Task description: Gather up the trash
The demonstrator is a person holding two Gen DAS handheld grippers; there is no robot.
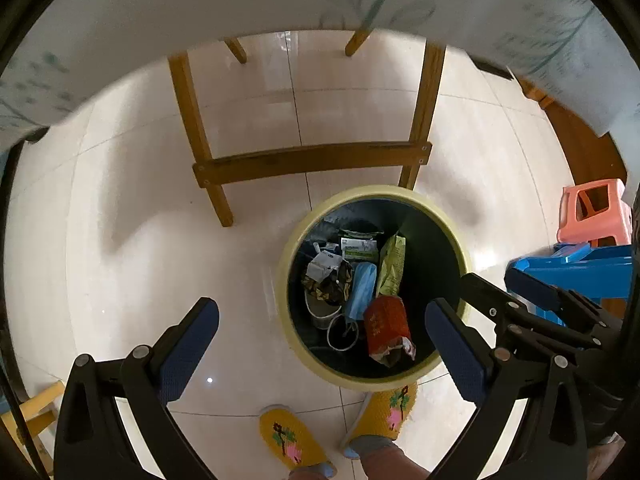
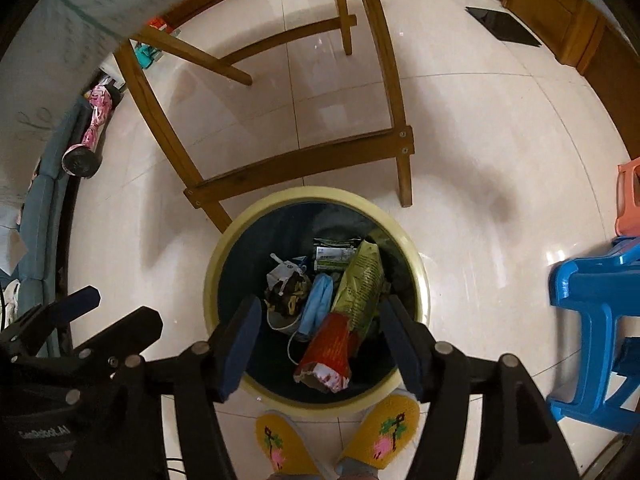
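Claws [image 1: 322,334] [image 2: 320,338] wide above trash bin [image 1: 294,236]

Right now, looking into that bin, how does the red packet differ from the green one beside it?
The red packet is shorter, and its near end is torn open and ragged; the green packet is longer with printed text on it. The red one lies nearest the person's slippers, overlapping the green one's lower end; the green one reaches toward the far side of the bin. Both are crumpled wrappers lying inside the bin, touched by neither gripper.
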